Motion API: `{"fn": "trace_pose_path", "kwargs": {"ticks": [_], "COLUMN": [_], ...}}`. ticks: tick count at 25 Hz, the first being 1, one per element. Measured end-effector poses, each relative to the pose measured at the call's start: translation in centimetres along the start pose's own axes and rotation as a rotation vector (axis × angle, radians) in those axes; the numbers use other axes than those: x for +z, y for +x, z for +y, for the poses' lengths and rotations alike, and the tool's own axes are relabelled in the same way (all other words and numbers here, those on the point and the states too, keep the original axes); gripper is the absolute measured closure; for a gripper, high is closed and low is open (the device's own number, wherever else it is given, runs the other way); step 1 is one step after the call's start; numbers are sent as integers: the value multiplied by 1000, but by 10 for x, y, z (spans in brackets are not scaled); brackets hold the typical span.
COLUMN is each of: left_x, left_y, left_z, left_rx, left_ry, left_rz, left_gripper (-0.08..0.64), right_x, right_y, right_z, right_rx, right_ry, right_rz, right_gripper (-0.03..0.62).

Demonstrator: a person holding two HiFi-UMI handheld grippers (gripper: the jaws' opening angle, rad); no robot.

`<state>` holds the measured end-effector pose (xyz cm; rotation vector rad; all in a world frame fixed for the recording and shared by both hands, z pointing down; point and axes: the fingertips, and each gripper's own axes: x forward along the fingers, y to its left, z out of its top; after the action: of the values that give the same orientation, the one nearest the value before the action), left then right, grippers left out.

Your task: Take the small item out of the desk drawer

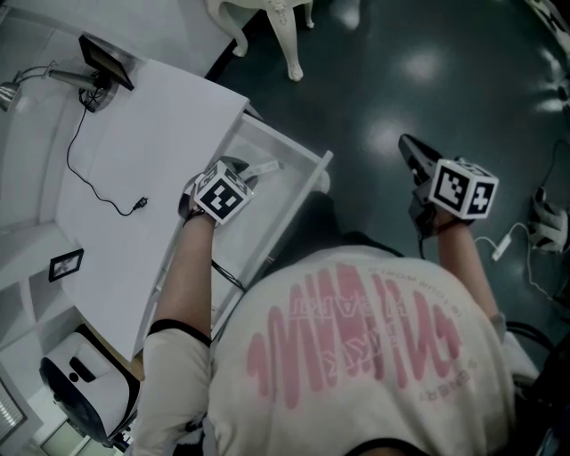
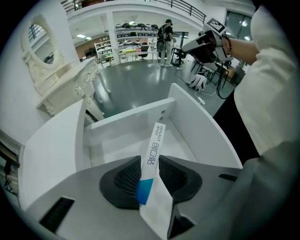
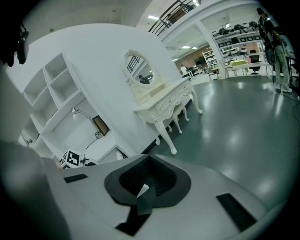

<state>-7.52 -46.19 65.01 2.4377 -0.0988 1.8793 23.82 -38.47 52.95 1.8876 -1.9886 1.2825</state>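
The white desk drawer (image 1: 307, 183) stands pulled out. Over it my left gripper (image 1: 248, 175) is shut on a slim white box (image 1: 265, 166) with a blue end. In the left gripper view the box (image 2: 155, 145) sits tilted between the dark pads of the left gripper (image 2: 151, 177), its far end pointing out over the drawer's floor (image 2: 122, 140). My right gripper (image 1: 410, 151) hangs over the dark floor to the right of the drawer, away from it. In the right gripper view the right gripper (image 3: 147, 185) has its jaws together with nothing in them.
The white desk top (image 1: 134, 151) carries a lamp (image 1: 53, 78), a black cable (image 1: 100, 191) and a small frame (image 1: 66, 264). An ornate white table (image 1: 283, 27) stands beyond the desk. A chair (image 1: 85, 392) is at the lower left; cables (image 1: 539, 223) lie on the floor at right.
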Motion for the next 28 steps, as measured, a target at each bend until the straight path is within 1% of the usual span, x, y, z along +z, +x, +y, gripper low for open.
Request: {"fn": "trace_pose_path", "kwargs": {"ticks": [8, 11, 17, 20, 25, 28], "left_x": [-8, -11, -8, -12, -24, -24], "left_y": [-3, -4, -10, -15, -16, -21], "left_z": [-5, -7, -5, -7, -18, -27], "left_rx": [-1, 1, 42, 52, 15, 21], "left_ry": [-35, -54, -105, -164, -309, -361], "left_rz": [18, 12, -44, -63, -115, -144], "left_gripper": [443, 448, 449, 451, 453, 453], "right_x": [-2, 1, 4, 4, 4, 5], "right_y": [-5, -6, -10, -15, -19, -22], "right_z": [-1, 2, 8, 11, 20, 26], "right_rx": [4, 7, 27, 31, 48, 65], "right_ry": [-4, -10, -29, -36, -54, -67], "right_rz": [-2, -9, -15, -18, -21, -29], "right_gripper": [575, 575, 576, 575, 577, 575]}}
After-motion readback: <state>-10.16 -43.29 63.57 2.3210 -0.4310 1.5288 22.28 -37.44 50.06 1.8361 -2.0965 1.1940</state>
